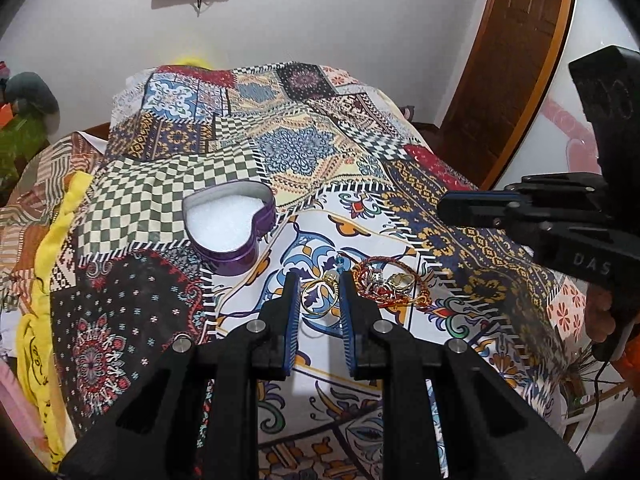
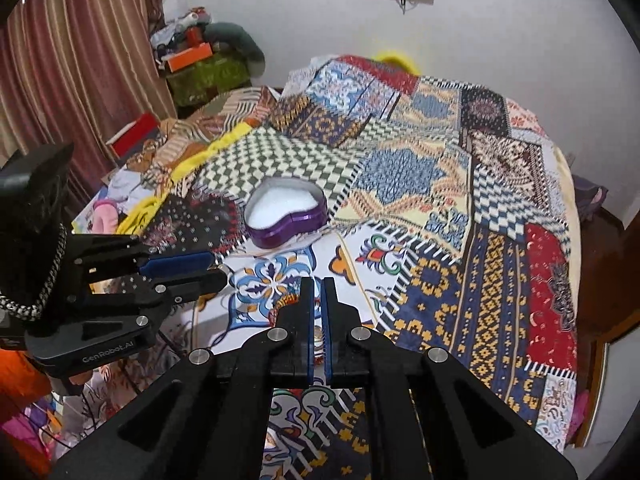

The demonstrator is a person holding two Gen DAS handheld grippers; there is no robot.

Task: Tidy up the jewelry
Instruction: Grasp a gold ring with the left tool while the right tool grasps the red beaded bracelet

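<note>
A purple heart-shaped tin with white lining stands open on the patchwork bedspread; it also shows in the right wrist view. A small heap of jewelry lies in front of it: a red and gold bracelet, rings and a blue bead. A gold ring lies between the fingers of my left gripper, which is open and low over the cloth. My right gripper is nearly shut above the heap; a small ring shows in the gap between its fingers, hold unclear. The right gripper shows at the right of the left view.
The bed's patchwork cover spreads all around. Yellow cloth lies at the left edge. A wooden door stands at the right. Boxes and clutter pile by the curtain at the far left.
</note>
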